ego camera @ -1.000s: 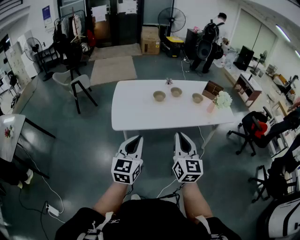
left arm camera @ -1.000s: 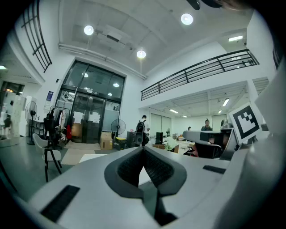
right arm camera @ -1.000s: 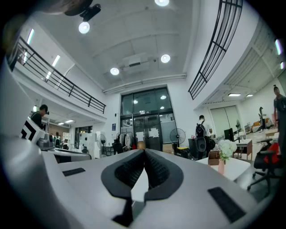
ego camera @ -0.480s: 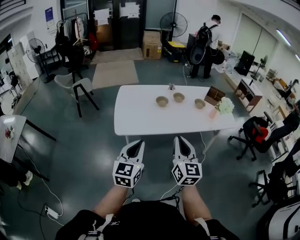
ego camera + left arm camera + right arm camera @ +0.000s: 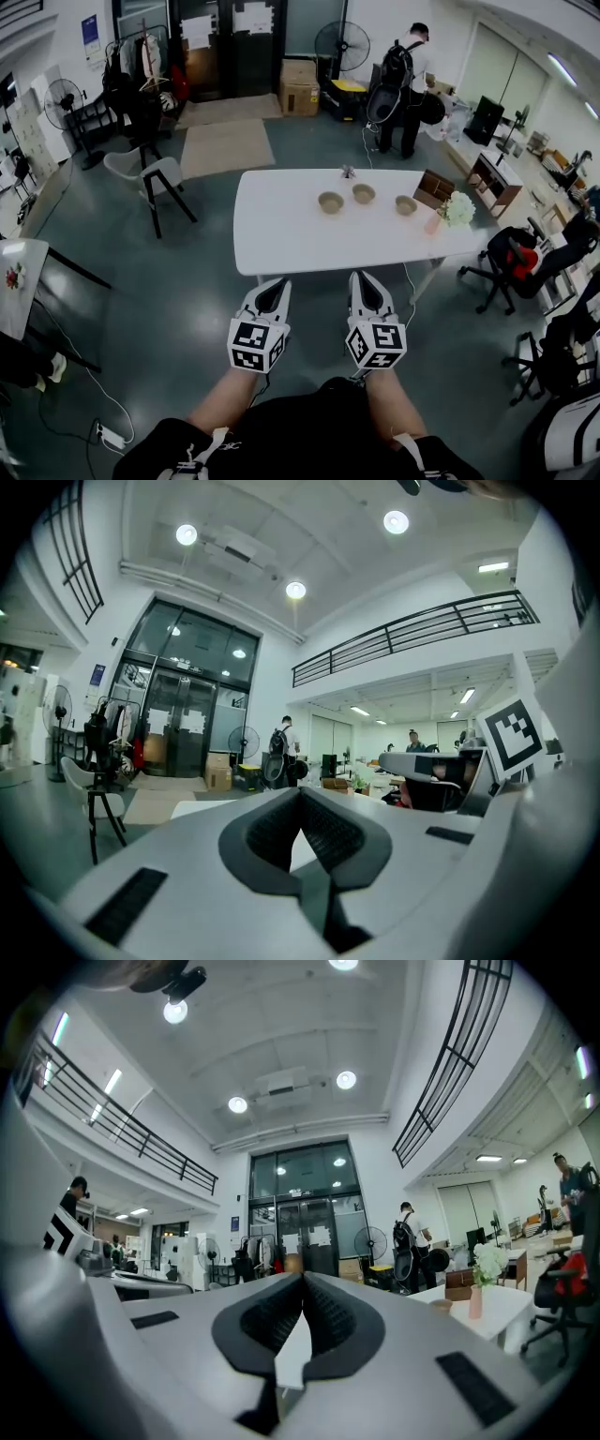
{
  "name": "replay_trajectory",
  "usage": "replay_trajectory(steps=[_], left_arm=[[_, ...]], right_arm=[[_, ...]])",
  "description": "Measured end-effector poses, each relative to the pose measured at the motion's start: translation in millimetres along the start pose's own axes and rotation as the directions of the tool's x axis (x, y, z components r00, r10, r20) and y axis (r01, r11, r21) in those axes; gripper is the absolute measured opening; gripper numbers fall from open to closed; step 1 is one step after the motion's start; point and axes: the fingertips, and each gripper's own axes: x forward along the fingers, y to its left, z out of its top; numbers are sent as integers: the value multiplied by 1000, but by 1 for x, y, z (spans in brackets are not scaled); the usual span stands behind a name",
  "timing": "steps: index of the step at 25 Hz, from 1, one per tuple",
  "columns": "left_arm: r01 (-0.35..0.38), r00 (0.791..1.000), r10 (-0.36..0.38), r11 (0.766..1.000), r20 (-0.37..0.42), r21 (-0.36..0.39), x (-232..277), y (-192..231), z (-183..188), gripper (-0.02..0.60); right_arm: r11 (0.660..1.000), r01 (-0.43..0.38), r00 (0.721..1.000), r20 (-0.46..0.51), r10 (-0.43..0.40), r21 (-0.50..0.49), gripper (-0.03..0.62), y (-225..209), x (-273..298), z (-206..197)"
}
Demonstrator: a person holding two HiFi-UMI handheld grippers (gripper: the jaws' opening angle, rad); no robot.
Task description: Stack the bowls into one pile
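Bowls, three of them, sit apart in a row on the far half of the white desk, none stacked yet. Left claw and right claw hang short of its near edge, both pressed together, empty, likely too far to reach. A flower vase and wooden box crowd the rightmost bowl.

1. The bowls on the bench are too small in the head view to show any contents.
2. A small thing at the bench's far edge cannot be told.
3. In the left gripper view, the left gripper hides the bowls.
4. The head view's bottom edge cuts off the forearms; its left edge cuts a side table.
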Motion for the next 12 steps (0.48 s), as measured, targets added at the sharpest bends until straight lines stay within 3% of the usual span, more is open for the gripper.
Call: replay_trajectory(steps=[7,12], left_arm=[[-7,1000,7,1000,11,6,43,18,-13,12],[-43,999,43,999,5,6,100,49,-11,12]], right_arm=[[1000,-10,1000,5,10,-12,15,-22,40,-17],[1000,-26,1000,10,26,-8,15,-54,103,-20]])
